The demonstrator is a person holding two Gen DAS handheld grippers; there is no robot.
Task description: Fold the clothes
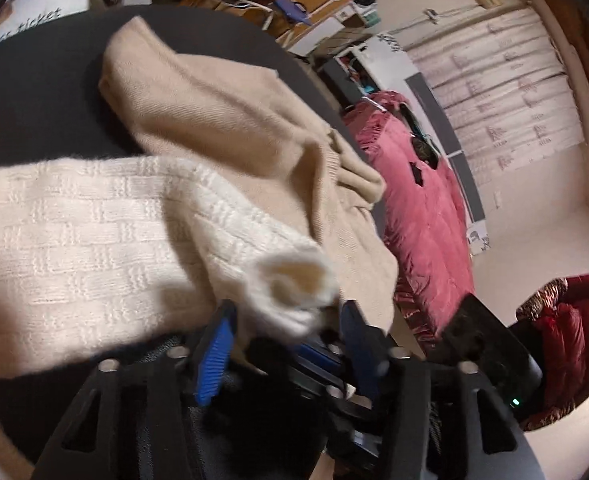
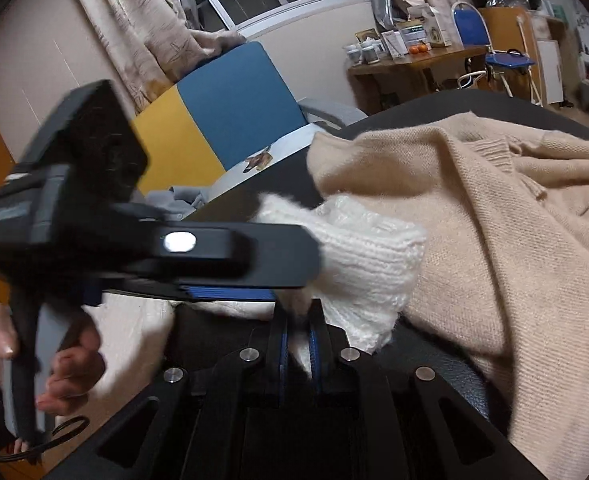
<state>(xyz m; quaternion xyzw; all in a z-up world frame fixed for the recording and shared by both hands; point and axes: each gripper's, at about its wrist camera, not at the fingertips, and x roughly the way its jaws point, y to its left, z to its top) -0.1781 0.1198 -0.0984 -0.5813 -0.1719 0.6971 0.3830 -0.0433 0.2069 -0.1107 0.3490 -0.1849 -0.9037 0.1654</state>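
Observation:
A white knitted sweater (image 1: pixel 74 240) lies across a black table (image 1: pixel 34 92), partly over a beige sweater (image 1: pixel 222 120). Its sleeve cuff (image 1: pixel 294 284) sits between the blue pads (image 1: pixel 214 356) of my left gripper (image 1: pixel 288 308), which stand apart without pressing on it, so that gripper is open. In the right wrist view, my right gripper (image 2: pixel 298 310) is shut on white knit fabric just below the cuff (image 2: pixel 366 272). The left gripper (image 2: pixel 294 272) reaches in from the left, held by a hand (image 2: pixel 70 368). The beige sweater (image 2: pixel 514 240) spreads to the right.
A pink quilt (image 1: pixel 422 208) and a red padded garment (image 1: pixel 562 320) lie beyond the table edge. A black housing with a green light (image 1: pixel 490 352) sits beside my left gripper. A blue and yellow panel (image 2: pixel 234 112), a wooden table (image 2: pixel 414 60) and a blue folding chair (image 2: pixel 506 60) stand behind.

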